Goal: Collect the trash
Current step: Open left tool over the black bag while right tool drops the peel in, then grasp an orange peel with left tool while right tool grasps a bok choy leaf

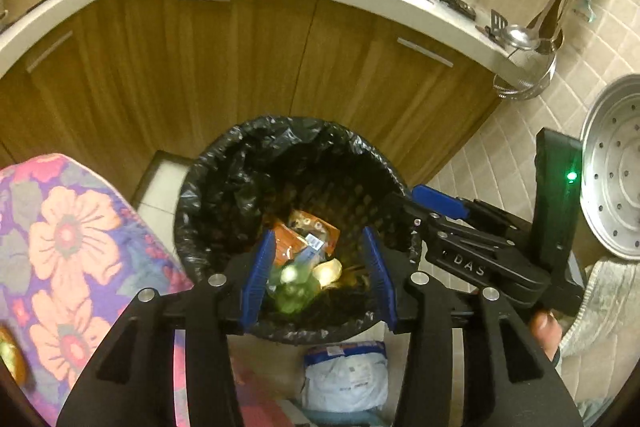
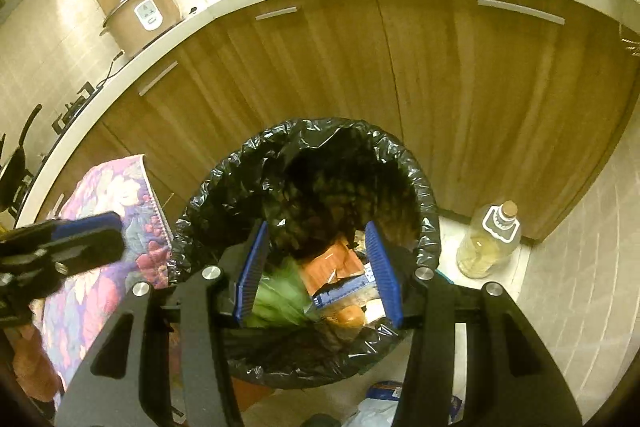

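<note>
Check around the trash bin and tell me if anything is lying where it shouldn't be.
One thing stands out: a white and blue plastic package lies on the floor just in front of the black-lined trash bin rather than in it. A corked bottle of yellowish liquid also stands on the floor beside the bin. Nothing looks spilled.

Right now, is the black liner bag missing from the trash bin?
No: in the right wrist view a black liner bag is folded over the rim of the trash bin, with wrappers lying inside it.

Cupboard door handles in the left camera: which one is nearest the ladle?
The right-hand handle, slanting on the door under the ladle; the other two sit further left.
</note>
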A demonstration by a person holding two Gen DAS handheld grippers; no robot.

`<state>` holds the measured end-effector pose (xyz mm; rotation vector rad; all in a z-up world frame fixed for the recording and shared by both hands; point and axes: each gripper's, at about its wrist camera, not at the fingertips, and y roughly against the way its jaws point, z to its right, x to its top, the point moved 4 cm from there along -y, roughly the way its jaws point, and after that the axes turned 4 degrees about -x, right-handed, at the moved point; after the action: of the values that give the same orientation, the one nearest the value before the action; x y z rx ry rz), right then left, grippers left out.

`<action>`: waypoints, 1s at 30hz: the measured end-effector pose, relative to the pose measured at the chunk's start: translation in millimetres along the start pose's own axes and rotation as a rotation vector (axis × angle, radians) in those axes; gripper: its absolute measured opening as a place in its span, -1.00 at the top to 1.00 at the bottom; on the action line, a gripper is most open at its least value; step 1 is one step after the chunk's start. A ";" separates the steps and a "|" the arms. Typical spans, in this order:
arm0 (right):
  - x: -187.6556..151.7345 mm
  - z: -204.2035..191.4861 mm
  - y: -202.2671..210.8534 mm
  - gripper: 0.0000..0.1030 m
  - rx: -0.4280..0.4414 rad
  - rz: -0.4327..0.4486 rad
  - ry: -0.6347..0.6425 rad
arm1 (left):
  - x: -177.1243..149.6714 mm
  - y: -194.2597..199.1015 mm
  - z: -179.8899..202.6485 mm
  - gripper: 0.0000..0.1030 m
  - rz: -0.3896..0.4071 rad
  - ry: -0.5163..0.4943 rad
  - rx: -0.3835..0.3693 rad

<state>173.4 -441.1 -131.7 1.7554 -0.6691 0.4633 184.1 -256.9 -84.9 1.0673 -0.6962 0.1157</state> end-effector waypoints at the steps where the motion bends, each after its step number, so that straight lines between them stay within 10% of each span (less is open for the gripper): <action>1: -0.5 -1.2 1.1 0.10 0.004 0.000 0.000 | -0.8 5.6 -2.1 0.15 0.009 0.004 0.001; 15: -3.8 -113.1 41.0 0.10 0.103 0.064 0.193 | -37.0 130.4 -49.1 0.15 0.249 0.097 0.094; 30: -47.0 -316.3 41.8 0.10 0.318 0.067 0.529 | -134.7 277.5 -191.2 -0.08 0.446 0.321 0.404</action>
<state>119.6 -136.1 -42.0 1.7951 -0.2843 1.0812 54.3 72.7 -6.4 1.2237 -0.6206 0.8234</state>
